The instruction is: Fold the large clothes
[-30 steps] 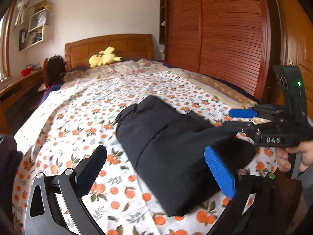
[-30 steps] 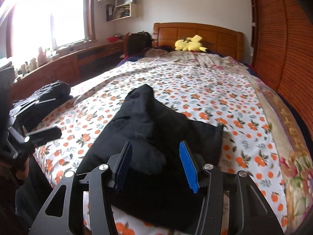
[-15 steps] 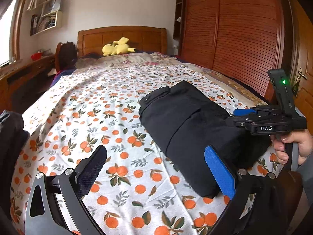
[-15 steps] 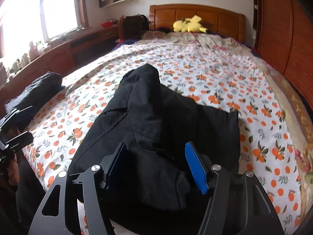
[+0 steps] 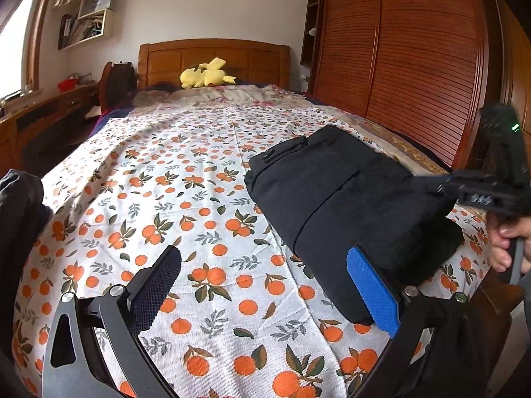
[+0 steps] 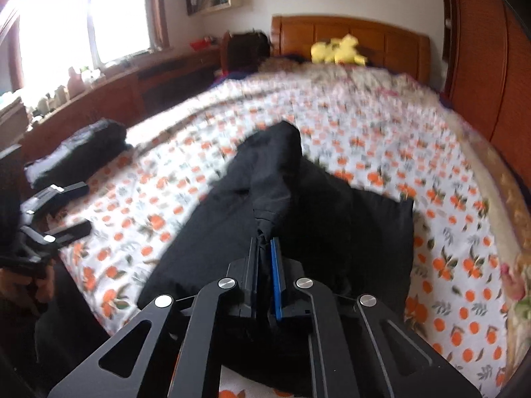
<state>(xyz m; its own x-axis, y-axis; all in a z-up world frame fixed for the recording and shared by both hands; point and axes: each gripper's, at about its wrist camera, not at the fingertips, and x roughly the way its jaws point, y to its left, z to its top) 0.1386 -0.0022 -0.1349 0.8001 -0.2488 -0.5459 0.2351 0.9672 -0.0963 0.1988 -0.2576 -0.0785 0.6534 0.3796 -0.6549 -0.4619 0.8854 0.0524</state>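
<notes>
A large black garment [image 5: 338,195] lies folded on the orange-print bedsheet [image 5: 186,205], at the right of the left wrist view. My left gripper [image 5: 265,282] is open and empty above the sheet, just left of the garment's near end. In the right wrist view my right gripper [image 6: 265,265] is shut on a raised fold of the black garment [image 6: 282,179] near its front edge. The right gripper also shows at the garment's right side in the left wrist view [image 5: 478,189].
A second dark clothing pile [image 6: 79,152] sits at the bed's left edge. A yellow plush toy [image 5: 205,74] lies by the wooden headboard [image 5: 212,56]. A wooden wardrobe [image 5: 415,49] stands right of the bed. A wooden desk [image 6: 99,99] runs under the window.
My right gripper has shut on a fold of the black garment. My left gripper has drifted left, so the garment sits further right in its view.
</notes>
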